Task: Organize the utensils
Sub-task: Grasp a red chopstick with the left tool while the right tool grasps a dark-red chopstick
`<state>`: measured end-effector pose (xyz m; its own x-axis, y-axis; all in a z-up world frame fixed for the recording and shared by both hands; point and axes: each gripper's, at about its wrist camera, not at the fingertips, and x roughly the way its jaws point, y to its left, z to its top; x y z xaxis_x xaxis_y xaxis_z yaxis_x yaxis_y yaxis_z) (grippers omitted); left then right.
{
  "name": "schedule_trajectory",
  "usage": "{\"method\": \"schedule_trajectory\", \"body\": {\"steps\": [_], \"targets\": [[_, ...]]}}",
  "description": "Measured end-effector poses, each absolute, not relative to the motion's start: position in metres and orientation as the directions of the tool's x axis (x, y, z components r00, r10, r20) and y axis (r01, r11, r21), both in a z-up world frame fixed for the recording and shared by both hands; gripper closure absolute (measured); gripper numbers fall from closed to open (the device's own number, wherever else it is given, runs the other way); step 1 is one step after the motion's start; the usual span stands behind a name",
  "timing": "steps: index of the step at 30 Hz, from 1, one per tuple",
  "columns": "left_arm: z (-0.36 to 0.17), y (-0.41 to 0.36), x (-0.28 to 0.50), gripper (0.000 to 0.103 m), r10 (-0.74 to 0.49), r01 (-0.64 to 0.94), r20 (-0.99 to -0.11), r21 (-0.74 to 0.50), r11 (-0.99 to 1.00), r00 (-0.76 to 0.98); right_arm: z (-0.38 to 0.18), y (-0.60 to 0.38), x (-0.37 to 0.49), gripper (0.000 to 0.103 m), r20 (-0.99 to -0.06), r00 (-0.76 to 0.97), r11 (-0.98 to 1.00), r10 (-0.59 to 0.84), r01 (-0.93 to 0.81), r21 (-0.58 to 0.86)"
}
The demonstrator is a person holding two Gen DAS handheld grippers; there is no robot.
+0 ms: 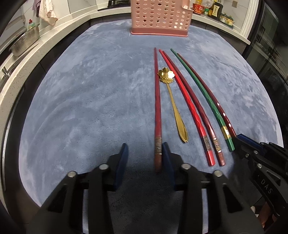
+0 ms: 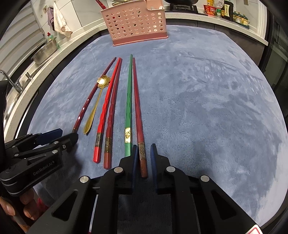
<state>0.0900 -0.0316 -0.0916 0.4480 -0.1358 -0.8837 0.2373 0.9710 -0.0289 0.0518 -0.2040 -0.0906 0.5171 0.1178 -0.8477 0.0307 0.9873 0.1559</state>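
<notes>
Several chopsticks and a gold flower-bowl spoon [image 1: 171, 100] lie side by side on a blue-grey cloth [image 1: 90, 90]. My left gripper [image 1: 144, 153] stands open around the handle end of the leftmost dark red chopstick [image 1: 157, 108], which rests against the right finger only. In the right wrist view my right gripper [image 2: 144, 146] straddles the handle of the rightmost dark red chopstick [image 2: 137, 108] with a narrow gap, its right pad apart from the stick. A green chopstick [image 2: 128, 104] lies just left of it. The pink perforated basket [image 2: 136, 23] stands at the far edge.
A bright red chopstick [image 1: 185, 100] and a darker one lie between spoon and green stick. A steel colander [image 2: 45, 52], a tap [image 2: 10, 81], hanging towels [image 2: 59, 19] and bottles [image 2: 225, 9] line the counter. A person's hand [image 2: 27, 207] holds the left gripper [image 2: 59, 136].
</notes>
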Motion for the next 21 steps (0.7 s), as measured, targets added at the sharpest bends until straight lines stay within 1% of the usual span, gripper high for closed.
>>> {"method": "schedule_trajectory", "body": {"steps": [1, 3, 4, 6, 14, 21], "targets": [[-0.091, -0.031, 0.091, 0.075, -0.135, 0.235, -0.883, -0.029, 0.972, 0.449, -0.091, -0.204, 0.052, 0.094, -0.847, 0.518, 0.987, 0.118, 0.033, 0.157], [-0.091, -0.029, 0.092, 0.084, -0.133, 0.230, -0.882, -0.029, 0.973, 0.452, -0.091, -0.205, 0.053, 0.094, -0.847, 0.519, 0.986, 0.120, 0.034, 0.160], [-0.091, -0.029, 0.092, 0.085, -0.132, 0.227, -0.882, -0.029, 0.973, 0.453, -0.091, -0.205, 0.053, 0.094, -0.846, 0.519, 0.986, 0.121, 0.034, 0.162], [-0.091, -0.028, 0.093, 0.092, -0.133, 0.224, -0.881, -0.032, 0.974, 0.454, -0.091, -0.205, 0.054, 0.094, -0.846, 0.519, 0.986, 0.121, 0.034, 0.162], [-0.084, -0.022, 0.094, 0.096, -0.142, 0.210, -0.880, -0.049, 0.976, 0.454, -0.084, -0.212, 0.051, 0.096, -0.838, 0.530, 0.981, 0.133, 0.051, 0.188], [-0.061, -0.009, 0.094, 0.096, -0.151, 0.184, -0.856, -0.067, 0.981, 0.494, -0.059, -0.215, 0.046, 0.096, -0.806, 0.577, 0.978, 0.135, 0.054, 0.202]]}}
